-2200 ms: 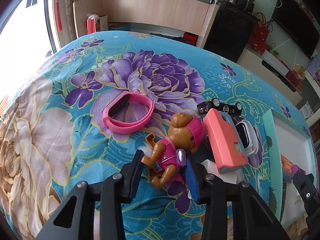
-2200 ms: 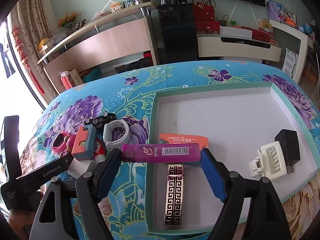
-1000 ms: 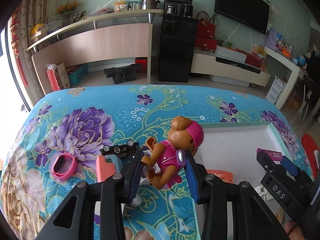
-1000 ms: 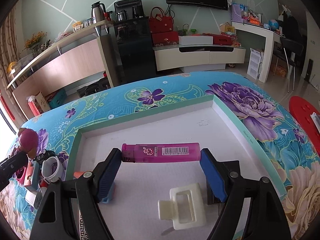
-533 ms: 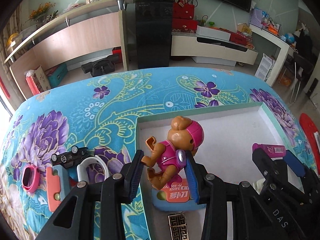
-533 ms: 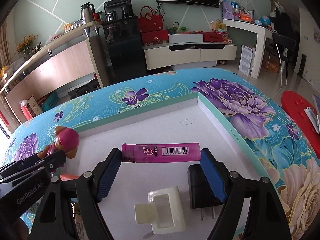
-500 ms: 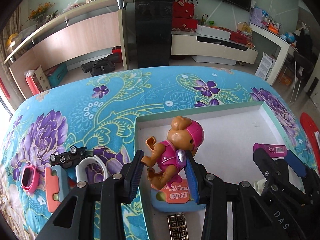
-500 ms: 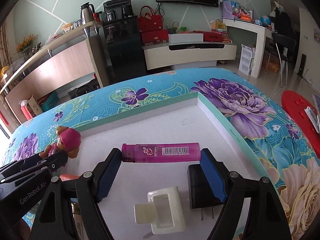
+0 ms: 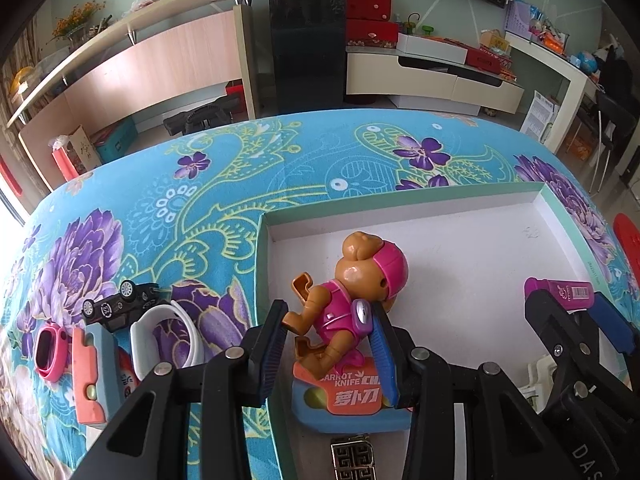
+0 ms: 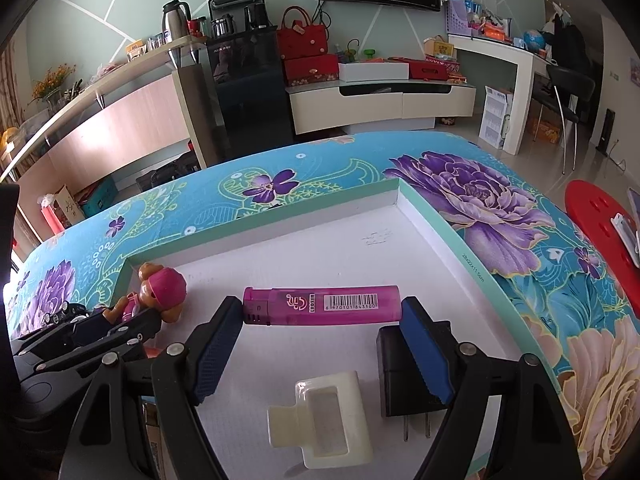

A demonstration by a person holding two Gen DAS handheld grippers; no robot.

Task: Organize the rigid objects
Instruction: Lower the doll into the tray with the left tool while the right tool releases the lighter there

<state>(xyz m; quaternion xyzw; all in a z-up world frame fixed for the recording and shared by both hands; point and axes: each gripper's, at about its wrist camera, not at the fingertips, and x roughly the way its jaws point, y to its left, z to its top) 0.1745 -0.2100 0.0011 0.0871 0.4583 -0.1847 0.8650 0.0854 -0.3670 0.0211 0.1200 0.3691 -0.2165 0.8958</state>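
Toy pup point(image 9: 352, 304), pinched at its body by the left gripper point(image 9: 332, 344), has travelled from the heap on the flowered cloth to hang above the tray's point(image 9: 400, 202) near-left corner, over the carrot-knife pack point(image 9: 352, 394). Across the tray the right gripper point(image 10: 320, 340) stays clamped endwise on the pink lighter point(image 10: 322, 305), raised above the tray's middle (charger point(image 10: 404, 380) and cream clip point(image 10: 320, 416) lie below), so both likely only need setting down
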